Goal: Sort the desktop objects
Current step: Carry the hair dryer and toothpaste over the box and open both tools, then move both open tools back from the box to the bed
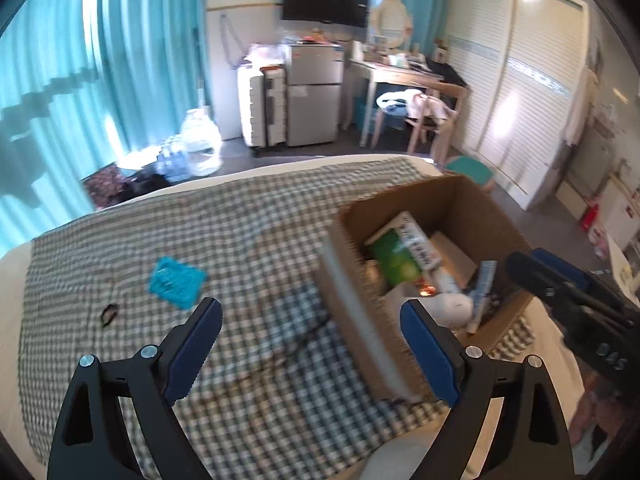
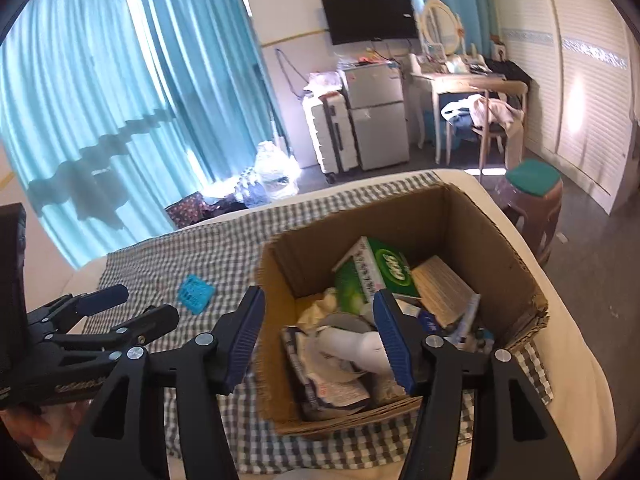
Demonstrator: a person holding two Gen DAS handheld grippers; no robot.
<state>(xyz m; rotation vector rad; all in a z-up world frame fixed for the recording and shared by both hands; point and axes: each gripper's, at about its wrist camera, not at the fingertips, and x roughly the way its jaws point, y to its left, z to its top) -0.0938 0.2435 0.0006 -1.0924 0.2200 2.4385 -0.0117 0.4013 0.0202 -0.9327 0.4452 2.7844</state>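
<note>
Cardboard box (image 2: 400, 312) sitting, filled, at the right end of the checked cloth (image 1: 200, 240), teal item (image 1: 176, 282) lying left amid open cloth, while left gripper (image 1: 312, 346) and right gripper (image 2: 320, 336) are hovering released, empty.

Both tools were matte black, with triangular cut-outs in the arms. The left gripper (image 1: 311, 316) and right gripper (image 2: 318, 306) carried ribbed blue pads (image 1: 430, 354) and silver round-headed screws (image 2: 502, 355) at the joints.
</note>
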